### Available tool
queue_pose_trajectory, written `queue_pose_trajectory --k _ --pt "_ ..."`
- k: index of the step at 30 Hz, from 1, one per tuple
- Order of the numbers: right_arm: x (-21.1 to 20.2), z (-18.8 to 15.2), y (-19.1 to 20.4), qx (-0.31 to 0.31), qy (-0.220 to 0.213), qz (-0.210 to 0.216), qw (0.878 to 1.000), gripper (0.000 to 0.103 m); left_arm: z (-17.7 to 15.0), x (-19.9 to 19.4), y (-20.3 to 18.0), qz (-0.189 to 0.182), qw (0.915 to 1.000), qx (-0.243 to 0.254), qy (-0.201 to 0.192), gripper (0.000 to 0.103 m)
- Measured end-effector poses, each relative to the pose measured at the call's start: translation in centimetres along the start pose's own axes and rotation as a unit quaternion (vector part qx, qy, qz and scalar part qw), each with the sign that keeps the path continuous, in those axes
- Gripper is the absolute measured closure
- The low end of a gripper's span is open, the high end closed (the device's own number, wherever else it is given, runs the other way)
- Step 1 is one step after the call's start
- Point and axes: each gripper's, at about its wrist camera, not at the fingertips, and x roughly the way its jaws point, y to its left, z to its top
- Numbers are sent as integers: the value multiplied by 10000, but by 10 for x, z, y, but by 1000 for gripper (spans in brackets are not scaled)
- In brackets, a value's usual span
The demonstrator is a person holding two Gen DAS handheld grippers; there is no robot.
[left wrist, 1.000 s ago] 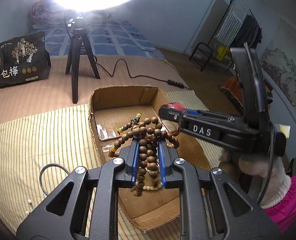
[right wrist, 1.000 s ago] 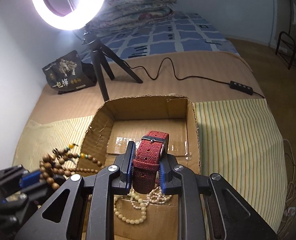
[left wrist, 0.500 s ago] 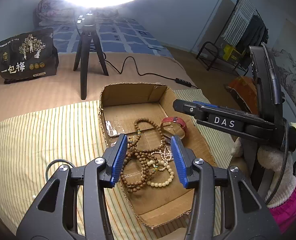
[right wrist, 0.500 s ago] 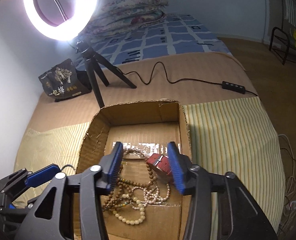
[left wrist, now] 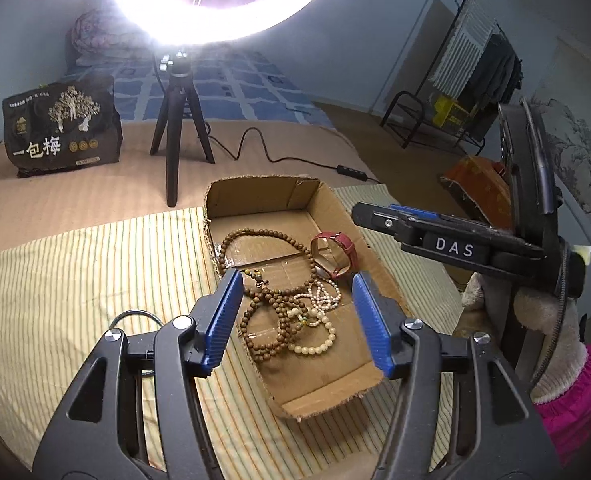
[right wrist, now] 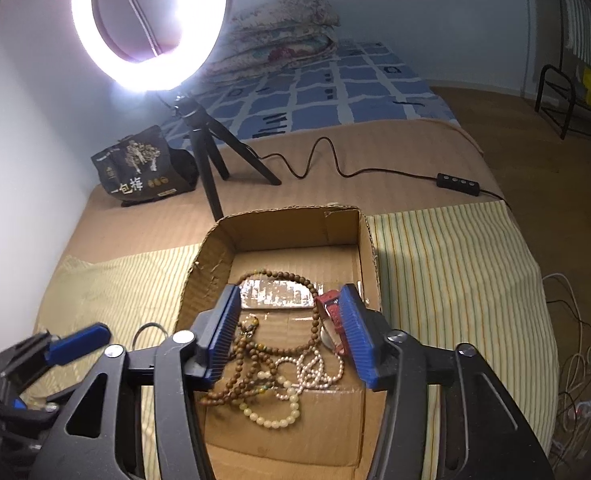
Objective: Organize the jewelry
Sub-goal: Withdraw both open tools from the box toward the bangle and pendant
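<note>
An open cardboard box (left wrist: 263, 196) (right wrist: 283, 224) sits on a striped cloth. Inside lie a brown wooden bead necklace (left wrist: 273, 300) (right wrist: 255, 352), a red watch strap (left wrist: 335, 248) (right wrist: 331, 312), a string of small pearls (left wrist: 325, 294) (right wrist: 315, 372) and a pale bead bracelet (left wrist: 315, 340) (right wrist: 279, 412). My left gripper (left wrist: 295, 280) is open and empty above the box's near half. My right gripper (right wrist: 291, 300) is open and empty over the box; it also shows in the left wrist view (left wrist: 375, 216) at the box's right side.
A ring light on a black tripod (left wrist: 179, 132) (right wrist: 203, 132) stands behind the box, its cable and switch (right wrist: 457, 182) trailing right. A black snack bag (left wrist: 61, 128) (right wrist: 143, 168) lies at the back left. A thin wire hoop (left wrist: 135, 318) lies on the cloth left of the box.
One second ago my left gripper held the wooden beads and my right held the red watch strap. Both opened and dropped them into the box, then drew back and up.
</note>
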Motion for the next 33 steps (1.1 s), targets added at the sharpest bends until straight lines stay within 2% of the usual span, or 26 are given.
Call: queue_pose_trajectory --k 5,10,19,21,24,33 --pt "-21 -9 0 -47 -163 -111 9998 48 -2 -24 8 -45 9998 -118 -144 44" --pt "-40 -16 0 17 -287 -15 9996 48 -6 -49 15 65 9993 -134 -337 42" --pt "-64 -39 31 -215 -407 305 9985 48 -19 -85 41 294 9984 -143 -450 41" --pt "-63 -42 42 -298 -383 397 9980 48 -23 -92 49 375 9982 -156 -452 40" --pt "-60 -49 61 -478 -309 549 9969 48 -30 -102 62 514 9975 -144 -469 28" --pt "-34 -70 117 -1085 3 815 9908 48 -54 -120 114 1046 9932 -380 -341 28"
